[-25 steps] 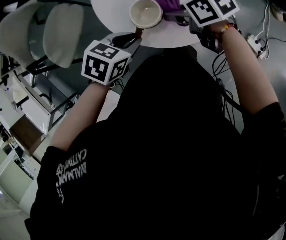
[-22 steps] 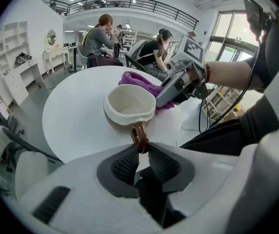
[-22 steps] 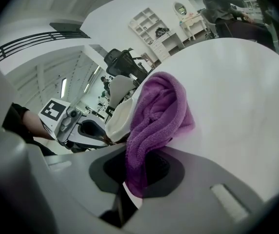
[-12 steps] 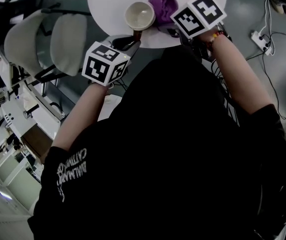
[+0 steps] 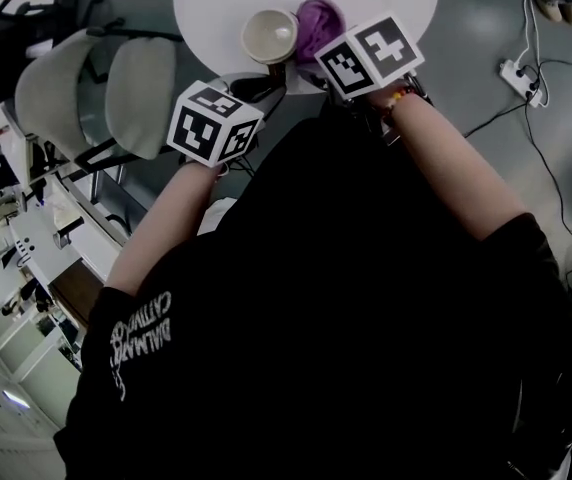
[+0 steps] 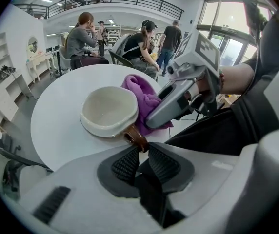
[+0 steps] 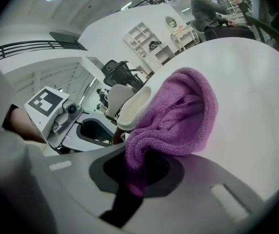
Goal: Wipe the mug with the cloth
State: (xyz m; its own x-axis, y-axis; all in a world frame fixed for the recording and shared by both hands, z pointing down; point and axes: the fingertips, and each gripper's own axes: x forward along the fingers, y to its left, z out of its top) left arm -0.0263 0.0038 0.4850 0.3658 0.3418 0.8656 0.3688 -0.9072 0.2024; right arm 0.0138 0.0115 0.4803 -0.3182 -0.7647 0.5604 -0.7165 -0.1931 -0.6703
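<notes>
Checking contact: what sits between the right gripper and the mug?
The purple cloth, held by the right gripper, against the mug; right gripper view shows it.

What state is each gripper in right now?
Left gripper: pinching the mug handle, jaws opening slightly.
Right gripper: shut on the cloth.

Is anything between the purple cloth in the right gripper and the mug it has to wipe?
Nothing visible does. The cloth, pinched in the right gripper, appears to lie directly against the side of the mug.
</notes>
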